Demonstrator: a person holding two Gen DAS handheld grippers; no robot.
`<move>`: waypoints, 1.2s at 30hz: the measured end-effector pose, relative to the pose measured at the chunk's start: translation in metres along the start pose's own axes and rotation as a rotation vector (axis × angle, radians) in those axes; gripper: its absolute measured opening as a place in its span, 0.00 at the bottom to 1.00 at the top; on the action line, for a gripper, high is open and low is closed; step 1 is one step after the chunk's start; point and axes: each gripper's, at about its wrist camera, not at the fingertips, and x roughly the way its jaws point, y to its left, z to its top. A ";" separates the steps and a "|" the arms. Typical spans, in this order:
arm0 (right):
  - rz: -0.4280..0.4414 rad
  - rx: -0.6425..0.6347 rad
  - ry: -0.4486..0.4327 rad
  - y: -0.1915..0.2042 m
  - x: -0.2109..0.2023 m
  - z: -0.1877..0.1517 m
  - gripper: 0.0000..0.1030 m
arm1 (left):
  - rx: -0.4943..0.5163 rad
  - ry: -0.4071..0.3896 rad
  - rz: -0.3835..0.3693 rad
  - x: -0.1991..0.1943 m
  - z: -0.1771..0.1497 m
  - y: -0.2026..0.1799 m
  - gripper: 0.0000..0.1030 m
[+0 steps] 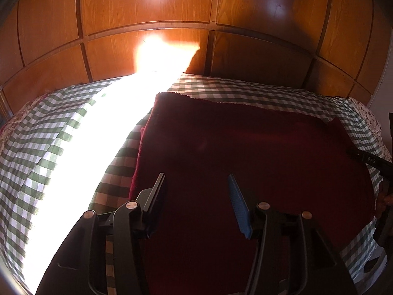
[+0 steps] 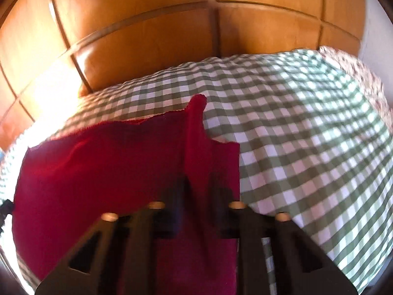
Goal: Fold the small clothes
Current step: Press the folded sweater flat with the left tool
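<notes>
A dark red cloth (image 1: pixel 245 147) lies spread on the green-and-white checked bed cover (image 1: pixel 49 135). My left gripper (image 1: pixel 196 189) hovers open over the cloth's near left part, with nothing pinched between its black and blue fingers. In the right wrist view, which is blurred, my right gripper (image 2: pixel 199 184) is shut on a raised fold of the red cloth (image 2: pixel 98 159); that fold stands up as a ridge between the fingers near the cloth's right edge. The right gripper (image 1: pixel 353 153) also shows at the far right of the left wrist view, at a lifted corner.
Wooden panels (image 1: pixel 147 12) rise behind the bed. A bright strip of sunlight (image 1: pixel 98 135) crosses the cover left of the cloth. Floral fabric (image 2: pixel 356 68) shows at the bed's far right edge. Bare checked cover (image 2: pixel 294 135) stretches right of the cloth.
</notes>
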 end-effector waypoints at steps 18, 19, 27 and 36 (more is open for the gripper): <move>-0.102 0.029 -0.014 -0.012 0.028 -0.016 0.06 | 0.012 0.035 0.026 0.009 -0.006 0.001 0.51; -0.099 0.031 -0.016 -0.013 0.028 -0.016 0.06 | 0.010 0.034 0.023 0.008 -0.006 0.002 0.51; -0.090 0.097 -0.028 -0.024 0.020 -0.016 0.40 | 0.010 0.004 0.014 -0.005 -0.007 0.002 0.56; 0.035 0.212 -0.030 -0.049 -0.007 -0.023 0.63 | 0.025 -0.023 0.000 -0.023 -0.011 -0.005 0.60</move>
